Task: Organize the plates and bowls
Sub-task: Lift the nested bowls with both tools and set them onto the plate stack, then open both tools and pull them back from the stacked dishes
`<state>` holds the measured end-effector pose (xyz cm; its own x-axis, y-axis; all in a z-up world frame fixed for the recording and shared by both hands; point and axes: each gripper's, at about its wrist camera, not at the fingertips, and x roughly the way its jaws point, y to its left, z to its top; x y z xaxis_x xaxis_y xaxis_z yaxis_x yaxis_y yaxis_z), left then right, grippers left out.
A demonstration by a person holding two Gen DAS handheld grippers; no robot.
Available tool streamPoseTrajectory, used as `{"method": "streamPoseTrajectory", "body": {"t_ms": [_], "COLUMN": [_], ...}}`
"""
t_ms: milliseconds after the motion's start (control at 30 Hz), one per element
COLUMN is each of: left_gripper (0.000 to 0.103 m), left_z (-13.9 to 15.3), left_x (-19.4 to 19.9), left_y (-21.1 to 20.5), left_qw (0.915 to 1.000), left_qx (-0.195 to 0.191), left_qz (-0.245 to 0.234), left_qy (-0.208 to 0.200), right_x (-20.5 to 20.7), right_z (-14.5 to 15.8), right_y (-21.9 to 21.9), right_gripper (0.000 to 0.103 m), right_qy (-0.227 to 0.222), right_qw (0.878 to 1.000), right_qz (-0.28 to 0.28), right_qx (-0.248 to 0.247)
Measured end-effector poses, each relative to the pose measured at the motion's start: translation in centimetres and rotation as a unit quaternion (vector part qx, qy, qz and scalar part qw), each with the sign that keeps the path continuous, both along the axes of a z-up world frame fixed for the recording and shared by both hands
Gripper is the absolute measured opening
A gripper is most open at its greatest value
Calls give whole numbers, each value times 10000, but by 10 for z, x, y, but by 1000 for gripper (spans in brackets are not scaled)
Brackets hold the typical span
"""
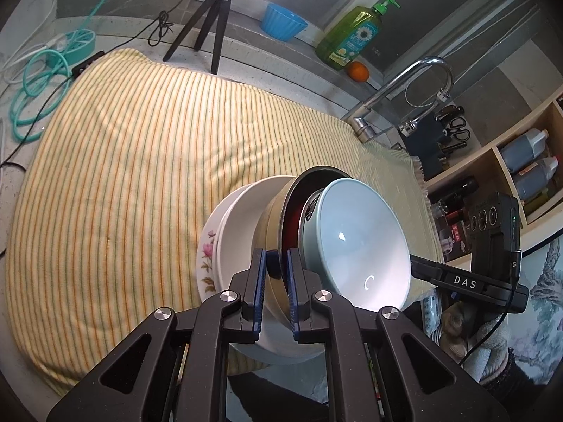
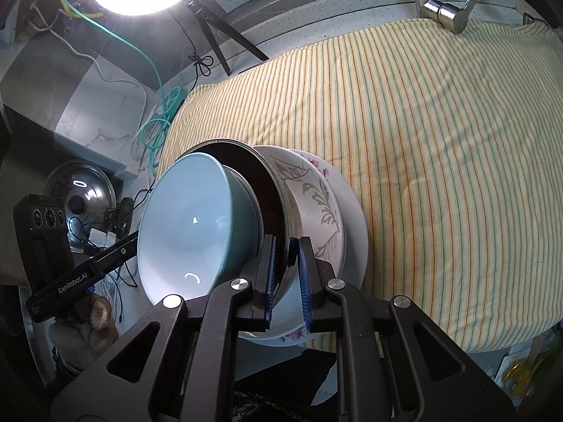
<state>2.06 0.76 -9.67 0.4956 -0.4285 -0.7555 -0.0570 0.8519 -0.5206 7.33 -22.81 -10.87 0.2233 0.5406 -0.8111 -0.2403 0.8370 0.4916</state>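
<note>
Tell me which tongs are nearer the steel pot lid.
Left. The left tongs grip the metal bowl on the side facing the pot lid. The right tongs grip its opposite rim, across the bowl from the lid.

Both claws — left [image 1: 276, 274], right [image 2: 286, 274] — clamped
</note>
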Motion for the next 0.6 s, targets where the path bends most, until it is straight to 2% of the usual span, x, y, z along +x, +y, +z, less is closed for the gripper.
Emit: {"method": "streamPoseTrajectory", "body": {"t_ms": [267,367,400,500,533,600], "left_gripper": [9,13,17,22,25,28], "left_z": [-3,1,5,16,20,27], "left_x": [2,2,2,-3,-6,-12], "left_y": [-1,1,1,2,2,4], "left_qw": [9999,9999,9998,9991,9986,9972], "left_qx": [48,140,205,389,427,514], "left_qz": [-48,-9,3,116,208,435], "left_qy": [96,55,7,-155,-221,-339], "right_x": [-1,-4,-5,-9,-10,-12], "right_z": [5,8,10,17,19,25], "right_y": [0,-3,-4,-10,-12,-17], "right_gripper": [14,16,25,41,44,58], "right_qy": [-77,-130,-163,-336,-381,-485], "right_qw": [10000,9999,9998,9994,9992,9988], "right_qz": [13,-49,-47,-70,-53,28], "right_qx": [-32,-44,-41,-103,-92,-81]}}
